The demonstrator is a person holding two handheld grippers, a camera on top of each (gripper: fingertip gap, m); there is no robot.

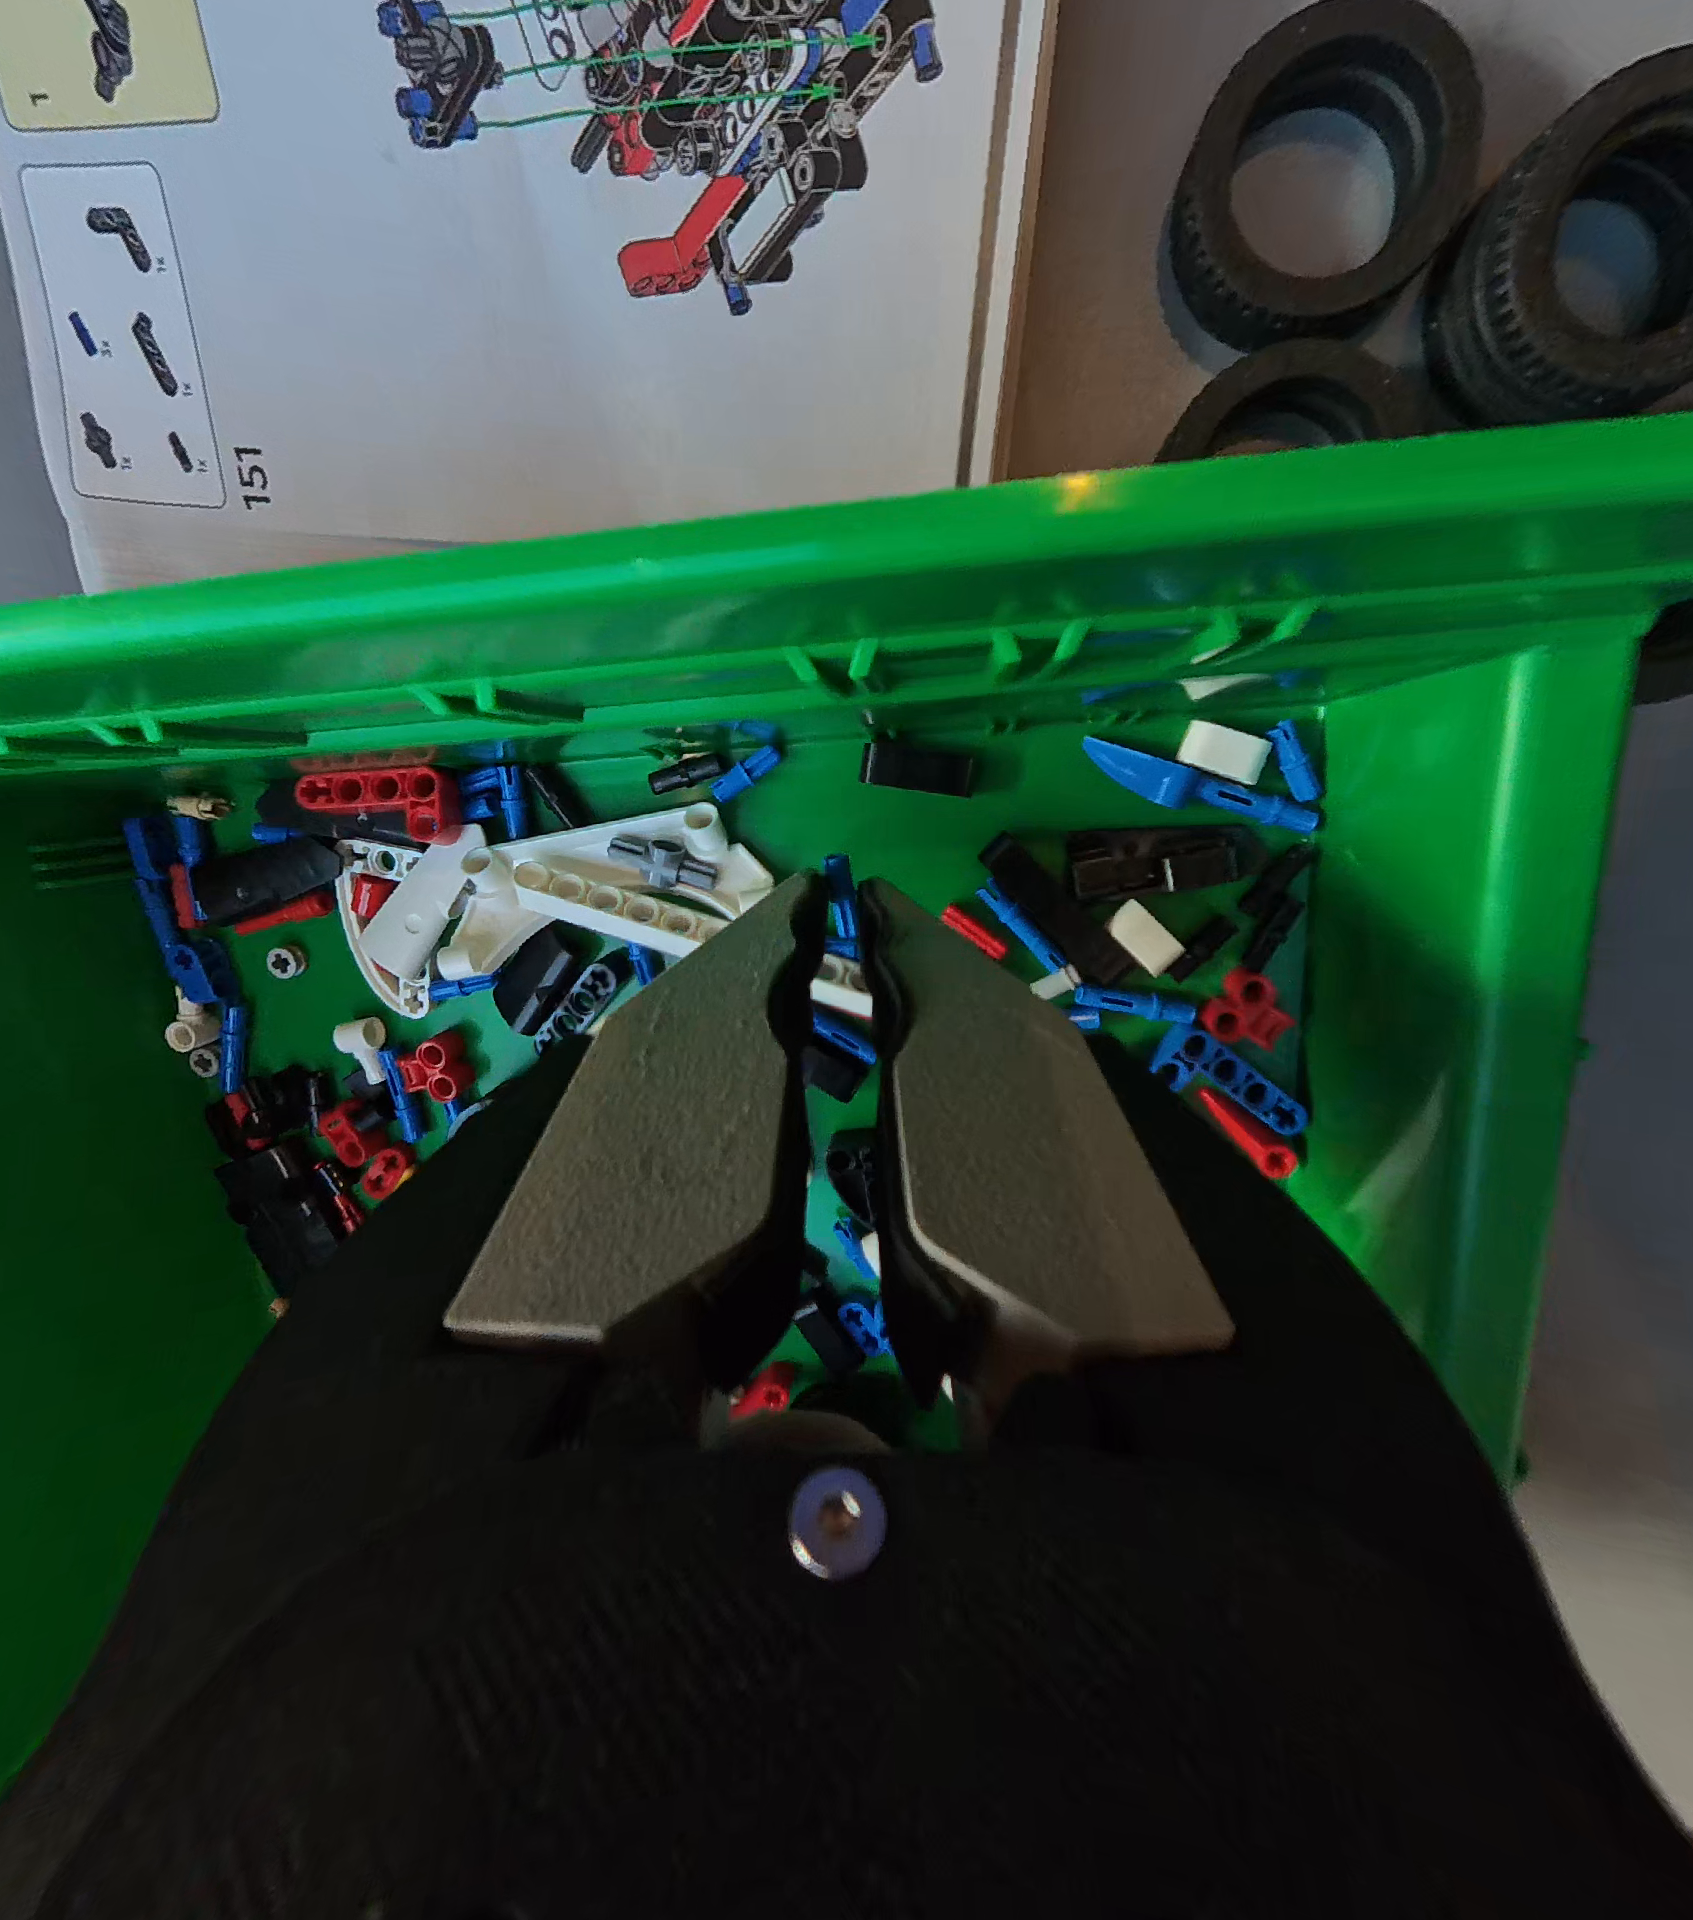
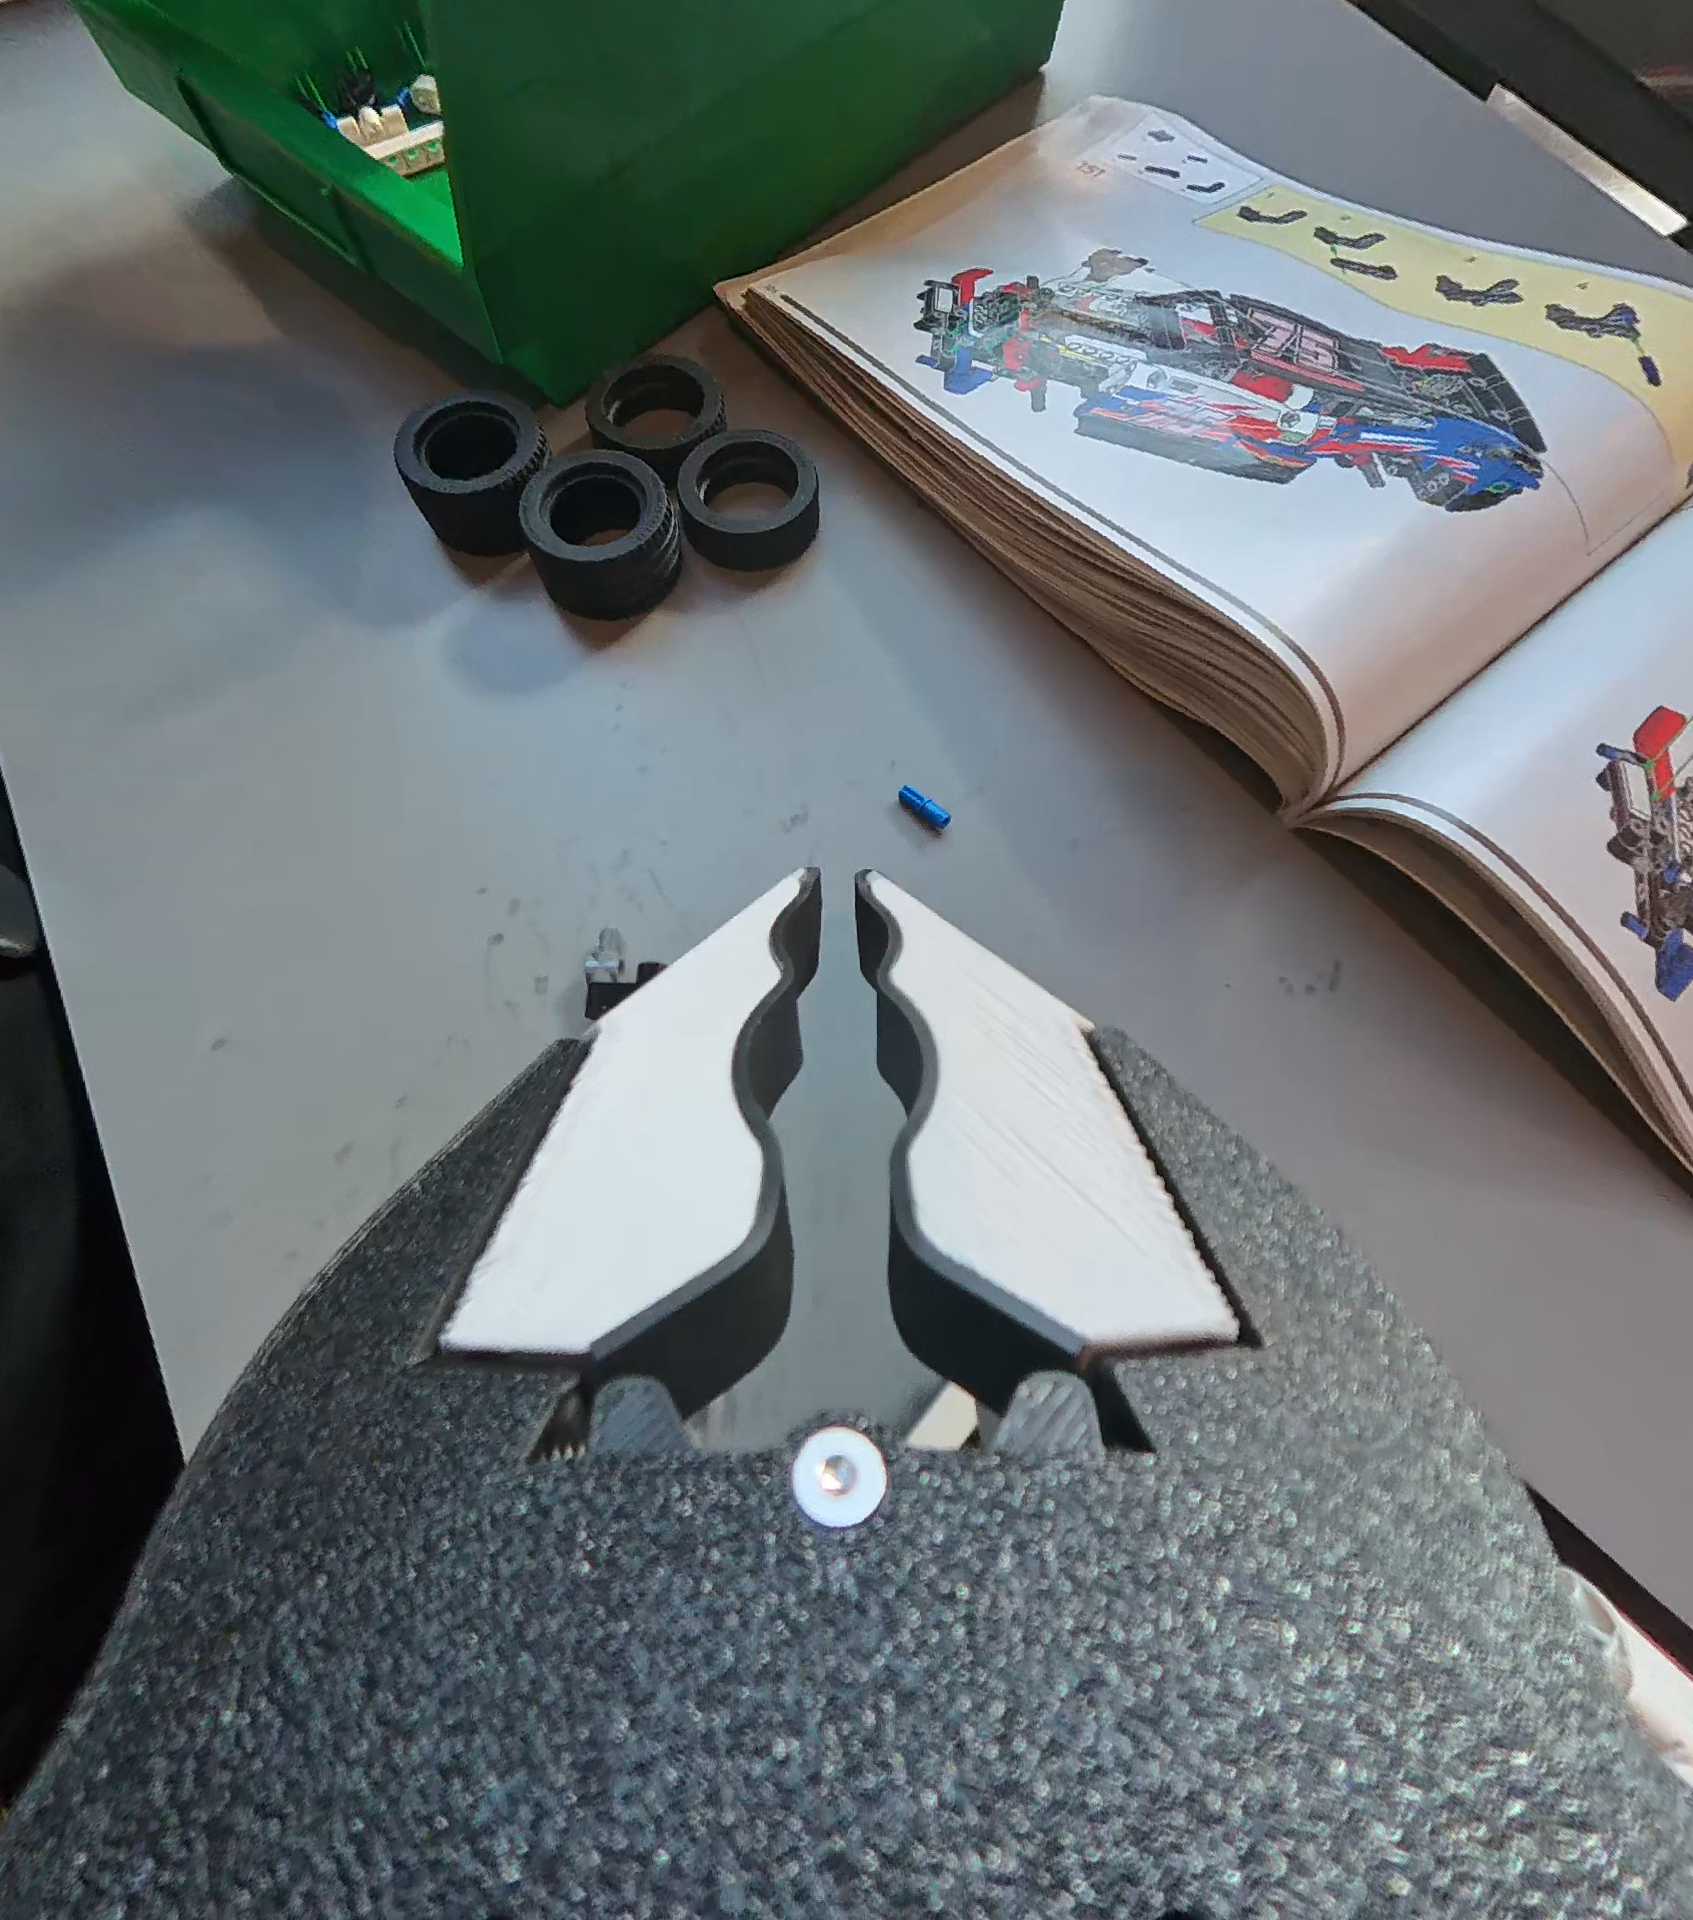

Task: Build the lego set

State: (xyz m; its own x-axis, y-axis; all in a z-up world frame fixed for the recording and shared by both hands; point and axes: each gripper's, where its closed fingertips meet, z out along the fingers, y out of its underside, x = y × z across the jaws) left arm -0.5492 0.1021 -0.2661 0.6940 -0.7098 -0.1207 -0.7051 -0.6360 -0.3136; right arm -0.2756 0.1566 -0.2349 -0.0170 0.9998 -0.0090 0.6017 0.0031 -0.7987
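Since my left fingers sit deep in the bin: I take the step in hand to be pulling one small pin out of the loose pile.

Left fingers: my left gripper (image 1: 837, 894) has its tips drawn narrow around a blue pin (image 1: 840, 906); whether the pin is truly clamped or only framed between them, I cannot tell.

Pin's place: inside the green bin (image 1: 925, 582), near the middle of its floor, just beside a white curved panel (image 1: 603, 894).

Pin's axis: its long axis runs along my fingers, one end pointing toward the bin's far wall.

Doing it well: I judge a straight lift best, slow, so neighbouring blue pins are not dragged up with it.

Right fingers: my right gripper (image 2: 837, 883) hovers over the tabletop (image 2: 302, 779), tips nearly together with a thin gap, holding nothing.

Outside the bin: a second blue pin (image 2: 923, 807) lies on the tabletop well apart from the bin, its axis slanting toward the open instruction book (image 2: 1185, 436); four black tyres (image 2: 603, 483) sit just beside the bin's wall.
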